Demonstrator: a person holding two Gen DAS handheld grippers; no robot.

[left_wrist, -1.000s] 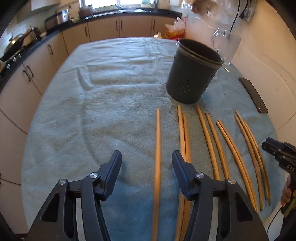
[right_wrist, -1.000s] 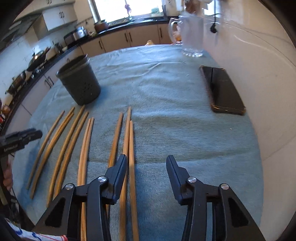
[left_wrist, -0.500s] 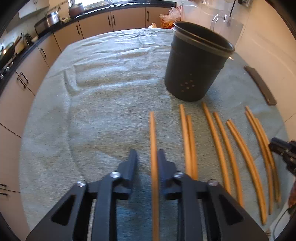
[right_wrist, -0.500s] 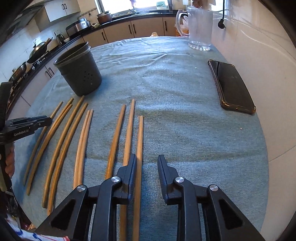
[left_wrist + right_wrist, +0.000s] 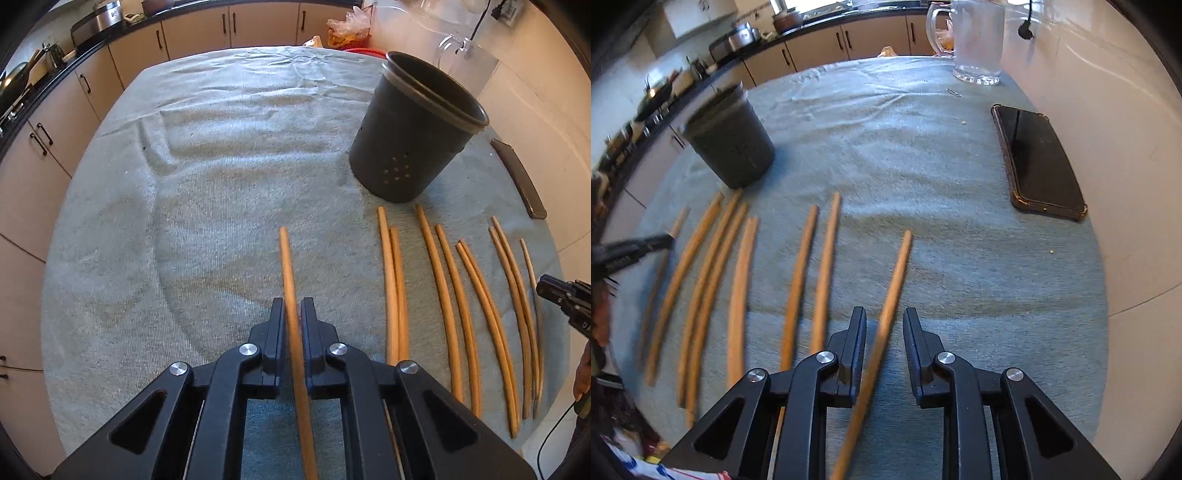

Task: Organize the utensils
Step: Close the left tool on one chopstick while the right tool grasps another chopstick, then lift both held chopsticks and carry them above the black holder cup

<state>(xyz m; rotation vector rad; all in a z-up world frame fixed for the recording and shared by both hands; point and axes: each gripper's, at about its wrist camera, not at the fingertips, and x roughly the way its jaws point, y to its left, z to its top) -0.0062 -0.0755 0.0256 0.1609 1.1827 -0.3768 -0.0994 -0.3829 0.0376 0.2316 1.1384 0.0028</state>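
Note:
A dark grey utensil holder (image 5: 413,147) stands upright on the green-grey cloth. My left gripper (image 5: 293,301) is shut on one wooden chopstick (image 5: 286,258), which runs straight between its pads. Several more chopsticks (image 5: 447,295) lie in a row to the right. In the right wrist view my right gripper (image 5: 884,314) holds another chopstick (image 5: 899,266), wedged slantwise between jaws that stand a little apart. That stick sits clear of the loose chopsticks (image 5: 738,288) to its left. The holder (image 5: 733,147) is at the far left there.
A black phone (image 5: 1038,162) lies near the right edge by the wall. A clear glass jug (image 5: 975,40) stands at the far end. The left gripper's tip (image 5: 635,247) shows at the left edge. Kitchen cabinets line the far side.
Both grippers closed from wide open onto a chopstick each. The right one's chopstick has shifted to the right, away from its two neighbours. The left view has drawn nearer the holder.

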